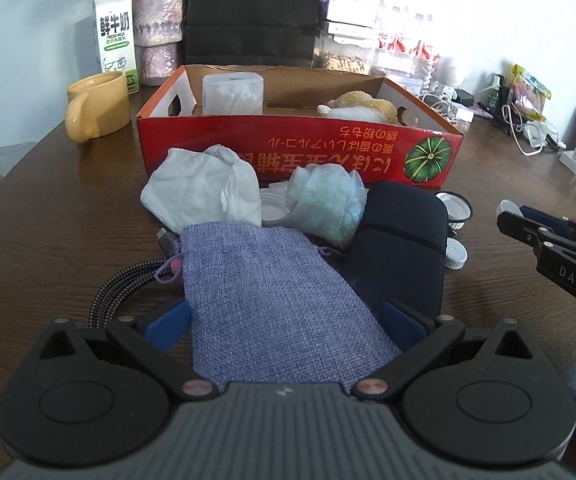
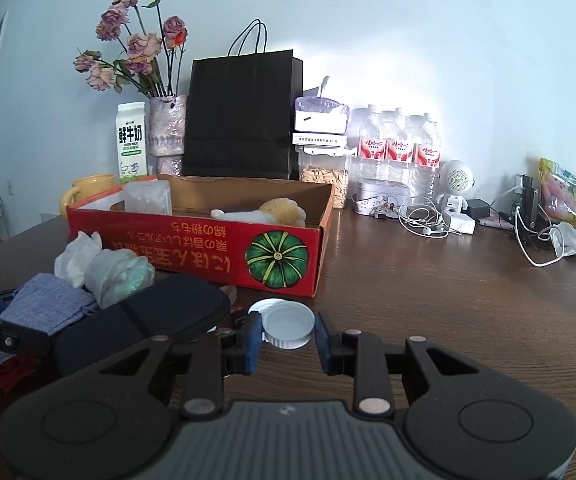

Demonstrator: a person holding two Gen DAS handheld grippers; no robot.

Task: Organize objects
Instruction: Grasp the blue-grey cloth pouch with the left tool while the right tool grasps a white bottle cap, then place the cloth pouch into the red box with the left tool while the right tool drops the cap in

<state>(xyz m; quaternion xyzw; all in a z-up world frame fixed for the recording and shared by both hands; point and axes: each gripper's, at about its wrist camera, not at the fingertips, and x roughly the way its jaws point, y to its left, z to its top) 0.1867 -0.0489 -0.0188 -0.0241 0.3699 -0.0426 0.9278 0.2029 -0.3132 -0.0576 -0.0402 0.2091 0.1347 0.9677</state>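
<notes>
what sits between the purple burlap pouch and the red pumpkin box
A crumpled white cloth and a pale bluish plastic bag, seen in the left wrist view.

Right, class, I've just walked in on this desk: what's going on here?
A person is tidying loose items into the red cardboard box, with a tool in each hand. The right tool grips a white cap above the table. The left tool stands open around a blue cloth pouch lying in the pile before the box. A cotton-swab container and plush toy are already inside.
</notes>
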